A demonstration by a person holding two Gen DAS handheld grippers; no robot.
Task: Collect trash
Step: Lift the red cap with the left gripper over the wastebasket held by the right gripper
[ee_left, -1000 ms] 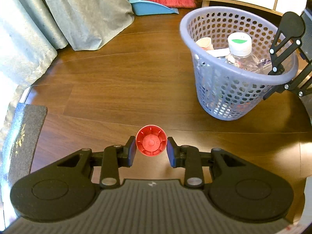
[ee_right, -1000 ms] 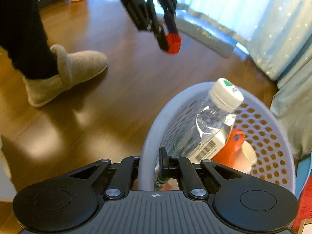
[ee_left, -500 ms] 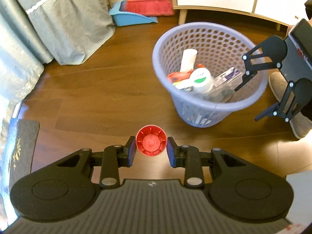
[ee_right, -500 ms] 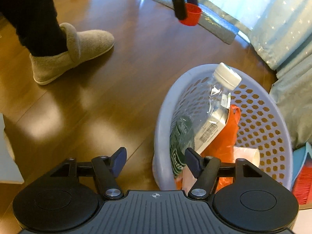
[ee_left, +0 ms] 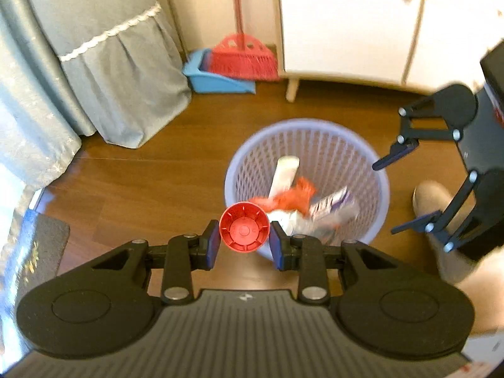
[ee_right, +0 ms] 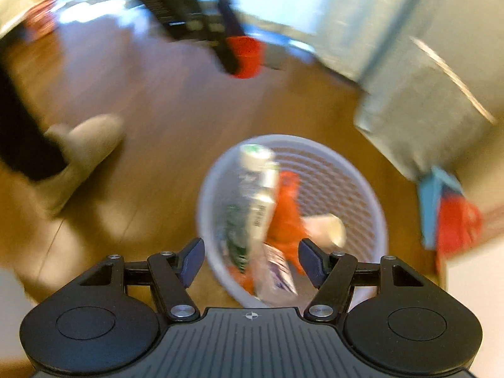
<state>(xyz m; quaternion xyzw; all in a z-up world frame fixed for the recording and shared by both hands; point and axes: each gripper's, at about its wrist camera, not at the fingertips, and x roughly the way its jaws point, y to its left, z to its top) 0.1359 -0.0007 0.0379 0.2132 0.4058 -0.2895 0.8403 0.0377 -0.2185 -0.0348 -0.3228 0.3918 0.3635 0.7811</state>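
My left gripper (ee_left: pixel 244 242) is shut on a small red cup (ee_left: pixel 244 229), bottom facing the camera, held above the floor at the near rim of the lavender mesh basket (ee_left: pixel 318 129). The basket (ee_right: pixel 352 170) holds a plastic bottle (ee_right: pixel 256 186), orange wrapping (ee_right: pixel 286 211), a paper cup and other trash. My right gripper (ee_right: pixel 250 260) hangs open above the basket with nothing between its fingers. In the left wrist view it (ee_left: pixel 393 195) shows at the right beside the basket. The red cup (ee_right: pixel 244 56) also appears in the blurred right wrist view, top centre.
A red broom (ee_left: pixel 242 56) and blue dustpan (ee_left: pixel 217 82) lean by a white cabinet (ee_left: pixel 346 22) behind the basket. Grey drapes (ee_left: pixel 110 63) hang at left. A person's slippered foot (ee_right: pixel 78 154) stands on the wooden floor near the basket. A dark mat (ee_left: pixel 41 249) lies at left.
My right gripper let go of the bottle, opened wide and rose; the bottle now lies in the basket. My left gripper rose with the red cup and came closer over the basket.
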